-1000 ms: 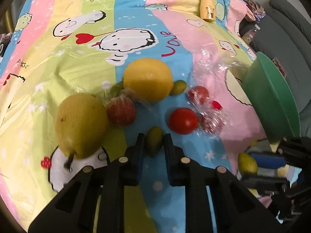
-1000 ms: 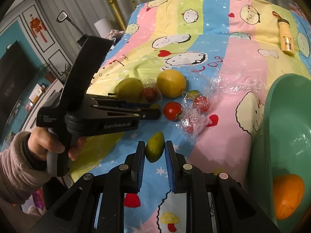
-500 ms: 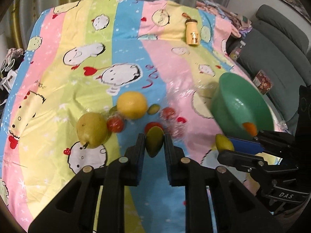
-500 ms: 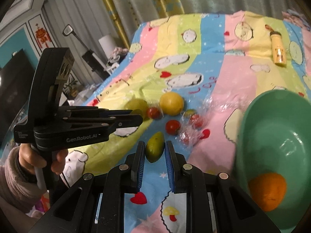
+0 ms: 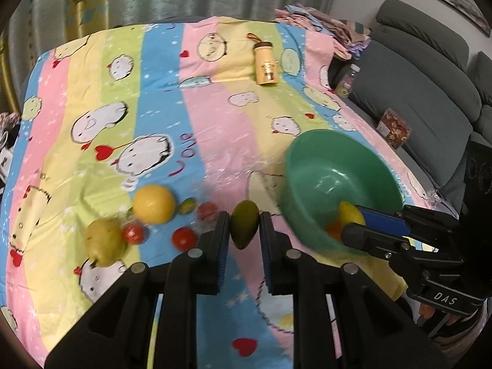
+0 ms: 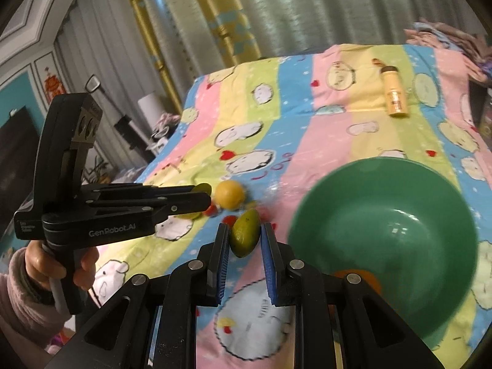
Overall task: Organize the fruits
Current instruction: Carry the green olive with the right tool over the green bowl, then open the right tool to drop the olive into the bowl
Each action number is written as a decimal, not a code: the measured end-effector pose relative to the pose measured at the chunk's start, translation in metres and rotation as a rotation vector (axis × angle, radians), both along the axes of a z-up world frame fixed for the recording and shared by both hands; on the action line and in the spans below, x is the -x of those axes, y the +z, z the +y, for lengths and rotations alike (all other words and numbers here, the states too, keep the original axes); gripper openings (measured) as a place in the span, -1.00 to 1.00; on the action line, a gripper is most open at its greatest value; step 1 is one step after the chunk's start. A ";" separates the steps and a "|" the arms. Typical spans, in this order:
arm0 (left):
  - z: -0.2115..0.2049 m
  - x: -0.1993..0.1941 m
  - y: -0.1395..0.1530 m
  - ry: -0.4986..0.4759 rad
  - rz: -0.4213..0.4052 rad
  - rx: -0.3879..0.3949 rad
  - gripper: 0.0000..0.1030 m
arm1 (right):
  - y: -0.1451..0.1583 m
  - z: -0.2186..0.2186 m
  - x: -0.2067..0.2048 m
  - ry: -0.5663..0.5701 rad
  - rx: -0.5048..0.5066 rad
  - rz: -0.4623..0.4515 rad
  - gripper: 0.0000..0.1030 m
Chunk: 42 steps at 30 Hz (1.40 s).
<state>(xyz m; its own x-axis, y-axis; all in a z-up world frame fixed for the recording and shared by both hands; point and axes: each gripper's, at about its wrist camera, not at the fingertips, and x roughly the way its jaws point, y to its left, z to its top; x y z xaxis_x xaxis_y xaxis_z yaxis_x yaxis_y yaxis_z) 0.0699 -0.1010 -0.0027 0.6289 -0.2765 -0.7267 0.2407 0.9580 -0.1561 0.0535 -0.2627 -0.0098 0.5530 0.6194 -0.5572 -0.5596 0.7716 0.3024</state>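
Observation:
My left gripper [image 5: 244, 229] is shut on a small green fruit [image 5: 244, 227] and holds it in the air left of the green bowl [image 5: 310, 166]. My right gripper [image 6: 245, 236] is shut on a small yellow-green fruit [image 6: 245, 236], held beside the bowl's [image 6: 430, 172] near rim; in the left wrist view that fruit [image 5: 350, 212] is over the bowl. An orange [image 6: 364, 278] lies in the bowl. On the cloth lie a yellow orange [image 5: 153, 204], a pear [image 5: 103, 241], tomatoes [image 5: 184, 238] and a small green fruit [image 5: 187, 206].
A striped cartoon cloth [image 5: 160, 98] covers the surface. A yellow bottle [image 5: 266, 67] lies at the far side. Crumpled clear wrap [image 5: 227, 178] lies left of the bowl. A grey sofa [image 5: 421, 70] stands to the right, curtains behind.
Both grippers have risen well above the cloth with their fruits. The right gripper has moved toward the bowl, its fruit now over the rim.

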 end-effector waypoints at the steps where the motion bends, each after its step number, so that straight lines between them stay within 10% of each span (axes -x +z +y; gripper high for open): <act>1: -0.004 -0.002 0.001 -0.009 0.000 0.001 -0.63 | 0.000 -0.004 -0.001 -0.012 0.002 -0.004 -0.57; 42: -0.104 -0.039 -0.028 -0.193 0.047 -0.118 -0.62 | -0.020 -0.066 -0.016 -0.200 0.091 0.013 -0.56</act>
